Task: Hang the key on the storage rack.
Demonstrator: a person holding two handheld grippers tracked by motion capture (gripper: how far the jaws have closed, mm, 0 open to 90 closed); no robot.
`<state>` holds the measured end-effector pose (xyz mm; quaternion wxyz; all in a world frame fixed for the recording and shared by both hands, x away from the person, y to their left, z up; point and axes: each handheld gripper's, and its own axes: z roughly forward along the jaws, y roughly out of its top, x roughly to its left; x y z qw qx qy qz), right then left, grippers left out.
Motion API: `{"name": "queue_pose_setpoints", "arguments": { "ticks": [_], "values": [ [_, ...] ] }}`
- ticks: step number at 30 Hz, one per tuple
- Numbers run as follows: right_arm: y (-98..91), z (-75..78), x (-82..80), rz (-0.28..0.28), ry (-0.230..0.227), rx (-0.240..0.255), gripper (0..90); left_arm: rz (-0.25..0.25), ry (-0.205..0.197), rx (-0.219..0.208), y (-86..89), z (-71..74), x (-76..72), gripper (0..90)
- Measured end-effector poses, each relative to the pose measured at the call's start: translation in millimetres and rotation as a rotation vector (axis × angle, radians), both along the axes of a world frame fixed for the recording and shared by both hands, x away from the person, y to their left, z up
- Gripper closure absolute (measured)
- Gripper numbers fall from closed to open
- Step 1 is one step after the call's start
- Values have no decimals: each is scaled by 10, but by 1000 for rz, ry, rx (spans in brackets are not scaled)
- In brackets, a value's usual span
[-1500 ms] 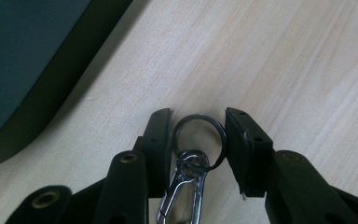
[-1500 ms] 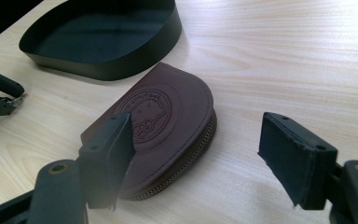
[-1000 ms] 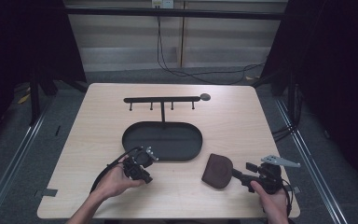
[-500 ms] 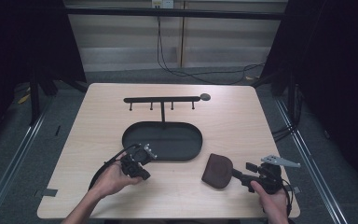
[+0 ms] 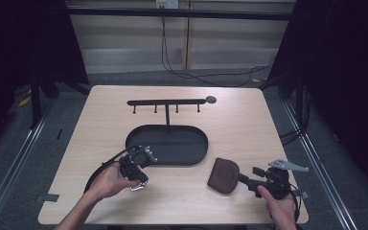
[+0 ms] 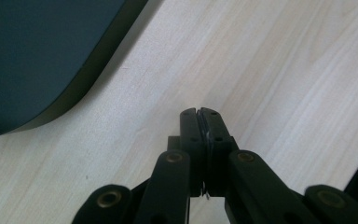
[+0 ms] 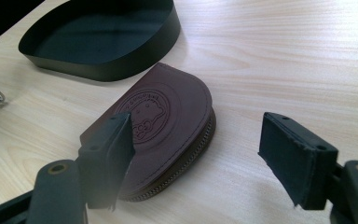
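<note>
step: reaching for brown pouch [image 7: 168,126] | right gripper [image 7: 205,158] spread, pouch near its left pad | left gripper [image 6: 200,116] just pressed together on key ring [image 5: 136,187] | next: centre, then pinch pouch

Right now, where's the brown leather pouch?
In the high view the brown leather pouch lies flat on the table's near right, just in front of the black oval tray, with the right gripper at its right edge, jaws open.

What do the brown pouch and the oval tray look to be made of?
Pouch: likely leather or faux leather, matte brown, with an embossed round emblem and a zipper along its edge. Tray: probably thin painted metal, matte black, with a slim, even, upright wall; plastic can't be ruled out.
</note>
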<state>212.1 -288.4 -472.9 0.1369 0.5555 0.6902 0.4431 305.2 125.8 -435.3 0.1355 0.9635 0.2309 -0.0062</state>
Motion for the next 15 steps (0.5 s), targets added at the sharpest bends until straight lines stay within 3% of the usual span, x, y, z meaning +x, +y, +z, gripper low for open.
{"name": "queue_pose_setpoints", "arguments": {
  "ticks": [3, 7, 15],
  "values": [
    [1, 0, 1, 1, -1, -2, 261, 12, 9, -15, 33, 46, 4, 893],
    [2, 0, 1, -1, 0, -4, 261, 24, 19, 6, 53, 73, 6, 894],
    [-2, 1, 0, 1, 1, -3, 261, -7, 14, -10, 104, 249, -6, 894]
  ]
}}
